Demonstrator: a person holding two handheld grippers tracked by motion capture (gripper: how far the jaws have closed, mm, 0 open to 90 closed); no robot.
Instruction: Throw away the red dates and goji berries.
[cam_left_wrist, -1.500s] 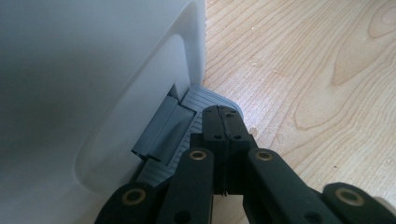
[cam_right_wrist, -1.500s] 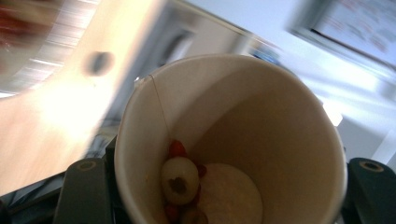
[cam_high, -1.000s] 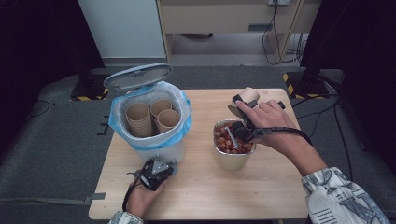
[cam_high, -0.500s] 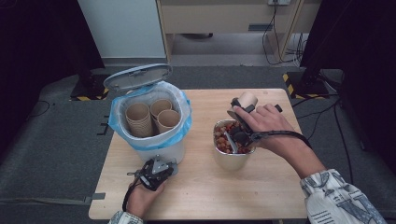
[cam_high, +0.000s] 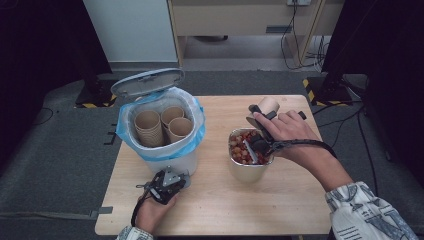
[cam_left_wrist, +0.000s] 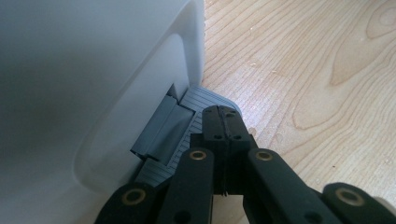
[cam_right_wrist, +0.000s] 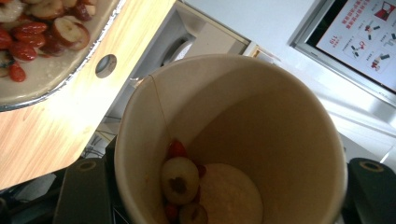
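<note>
A poster (cam_right_wrist: 362, 35) with red-and-white pictograms is seen on the wall — only the number "115" is made out; the rest is too small.

tabletop (cam_high: 300, 210): light wood, plain grain, pretty much a square slab on grey carpet
cups in bin: three brown paper cups (cam_high: 148, 126) standing upright inside, open ends up, packed close together on the left half
cabinet (cam_high: 240, 20): beige unit at the far wall, a few cables dangling on its right
floor markers: yellow-black striped blocks (cam_high: 320, 90) off the far right corner, another off the far left
poster (cam_right_wrist: 362, 35): printed instruction sheet with red pictograms, seen in the right gripper view
</note>
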